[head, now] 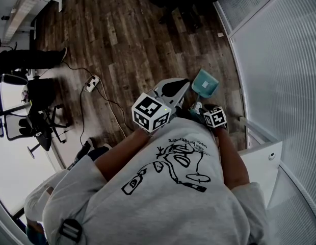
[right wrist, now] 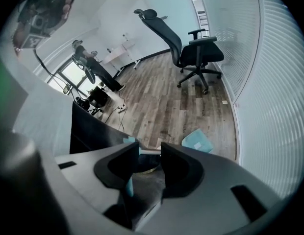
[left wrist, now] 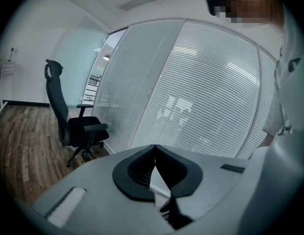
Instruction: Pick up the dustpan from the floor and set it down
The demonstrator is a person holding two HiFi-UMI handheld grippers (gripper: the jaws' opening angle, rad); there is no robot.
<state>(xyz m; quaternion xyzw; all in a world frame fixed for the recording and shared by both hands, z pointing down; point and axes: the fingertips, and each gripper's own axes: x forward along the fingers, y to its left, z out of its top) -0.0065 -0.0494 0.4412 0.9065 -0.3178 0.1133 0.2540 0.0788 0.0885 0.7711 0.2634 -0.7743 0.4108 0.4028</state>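
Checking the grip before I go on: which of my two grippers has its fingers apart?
The right gripper: a clear gap shows between its fingers, while the left gripper has them touching at the tips.

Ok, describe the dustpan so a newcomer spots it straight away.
Start at the ribbed glass wall and look at the wooden floor near its foot. The dustpan lies there. It is the only pale teal thing on the brown planks; the power strip farther out is white, with a cable.
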